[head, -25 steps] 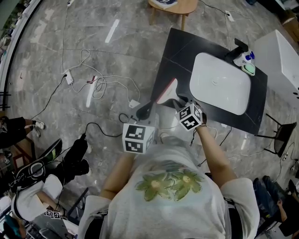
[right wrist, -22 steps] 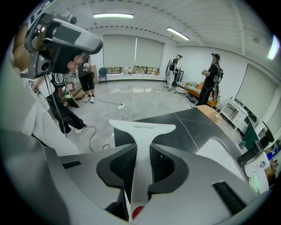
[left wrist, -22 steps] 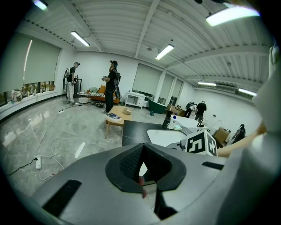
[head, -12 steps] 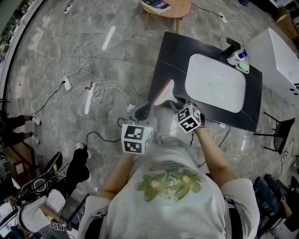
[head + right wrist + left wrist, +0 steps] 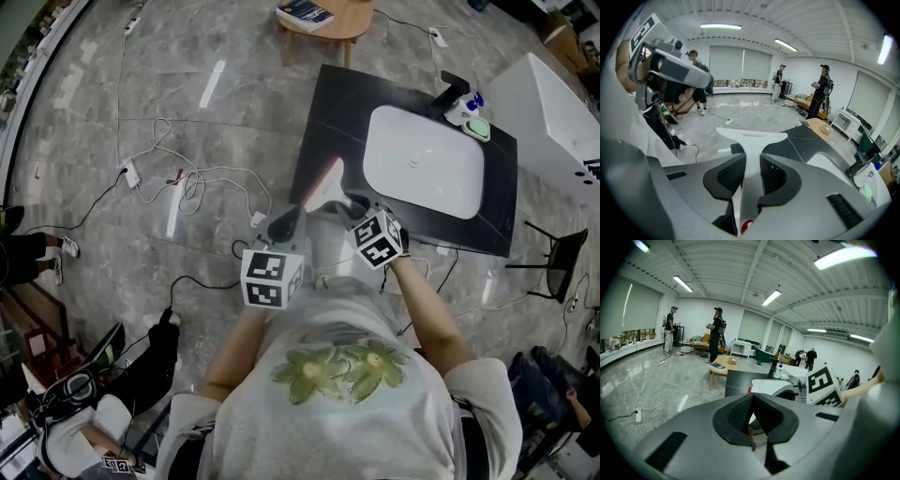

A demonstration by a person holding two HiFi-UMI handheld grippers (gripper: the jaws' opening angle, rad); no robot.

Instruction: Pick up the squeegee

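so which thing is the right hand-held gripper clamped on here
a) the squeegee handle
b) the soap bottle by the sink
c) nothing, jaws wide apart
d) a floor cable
A: in the right gripper view, the right hand-held gripper has both jaws pressed against the white handle of the squeegee, and the wide blade sticks out ahead of them.

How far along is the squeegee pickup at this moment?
Done: the right gripper has its jaws shut on the squeegee handle. In hand: it looks lifted, blade over the black counter edge. Remaining: apparently nothing; the left gripper is shut and idle.
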